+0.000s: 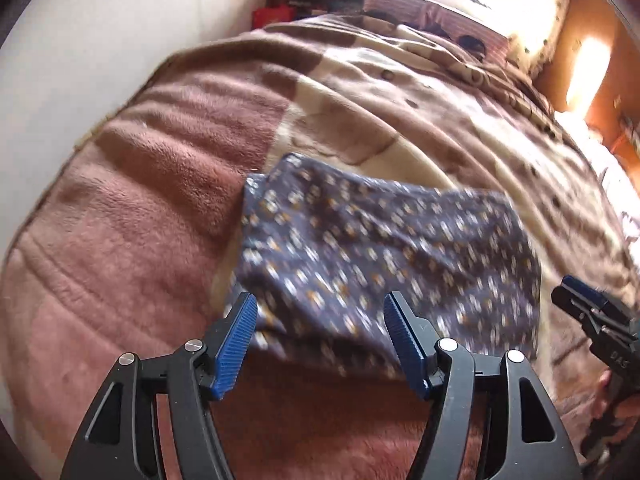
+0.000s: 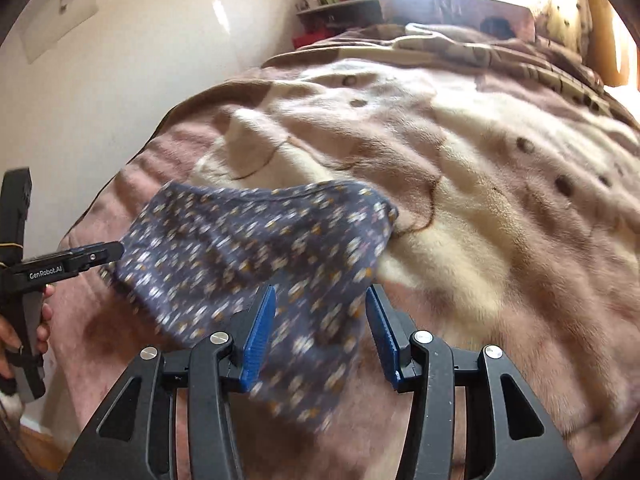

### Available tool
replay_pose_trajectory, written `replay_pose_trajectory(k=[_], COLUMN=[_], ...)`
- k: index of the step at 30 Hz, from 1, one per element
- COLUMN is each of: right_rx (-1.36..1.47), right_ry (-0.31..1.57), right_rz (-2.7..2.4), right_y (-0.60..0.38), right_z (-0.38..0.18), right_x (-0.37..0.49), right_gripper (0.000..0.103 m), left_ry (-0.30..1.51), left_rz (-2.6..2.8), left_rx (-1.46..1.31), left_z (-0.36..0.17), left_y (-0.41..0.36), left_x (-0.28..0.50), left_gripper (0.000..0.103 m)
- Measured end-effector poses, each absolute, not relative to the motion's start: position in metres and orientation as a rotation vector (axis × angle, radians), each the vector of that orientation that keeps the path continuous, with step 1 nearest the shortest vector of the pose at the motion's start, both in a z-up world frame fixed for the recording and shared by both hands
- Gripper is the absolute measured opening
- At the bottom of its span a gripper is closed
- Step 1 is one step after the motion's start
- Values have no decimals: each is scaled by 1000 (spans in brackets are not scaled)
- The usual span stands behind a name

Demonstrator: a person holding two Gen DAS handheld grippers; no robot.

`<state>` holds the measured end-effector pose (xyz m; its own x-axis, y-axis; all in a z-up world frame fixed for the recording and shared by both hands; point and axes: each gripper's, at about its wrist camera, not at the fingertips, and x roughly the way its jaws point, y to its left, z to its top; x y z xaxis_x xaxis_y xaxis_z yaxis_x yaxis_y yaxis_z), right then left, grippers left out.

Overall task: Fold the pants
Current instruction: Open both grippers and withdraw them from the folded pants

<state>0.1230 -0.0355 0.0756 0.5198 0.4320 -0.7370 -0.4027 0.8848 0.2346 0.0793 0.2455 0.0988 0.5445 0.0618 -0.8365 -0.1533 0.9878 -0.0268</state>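
Pants: the pants, dark blue with small white and orange flowers, lie folded into a compact bundle on the blanket, partly blurred in both views.
Left claw: the left gripper has its jaws spread wide; the near edge of the pants lies in the gap between its blue pads, but neither pad presses on the cloth, so it holds nothing.
Right claw: the right gripper is also well open; a fold of the pants sits between its pads, close to the left one and clear of the right one, with no grip on it.
Claws to each other: in the left wrist view the right gripper shows at the right edge, just beside the bundle; in the right wrist view the left gripper reaches the bundle's left corner.
Hand: a hand holds the left gripper's handle.
Bed: the blanket, pink-brown and cream, covers the bed beside a white wall.
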Motion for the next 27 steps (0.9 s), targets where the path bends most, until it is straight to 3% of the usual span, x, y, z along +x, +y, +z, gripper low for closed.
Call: replay_pose_trajectory(k=[12,27], right_rx=[-17,-21], right_ry=[935,932], right_rz=[453,435], right_y=[-6,4], right_z=[75,70], right_x=[49,28], right_gripper=[48,48], left_ry=[981,1006], left_rz=[148,215], left_rx=[-47,-61], left_z=[95,79], left_y=[177,184], left_x=[23,10], left_gripper=[64,64])
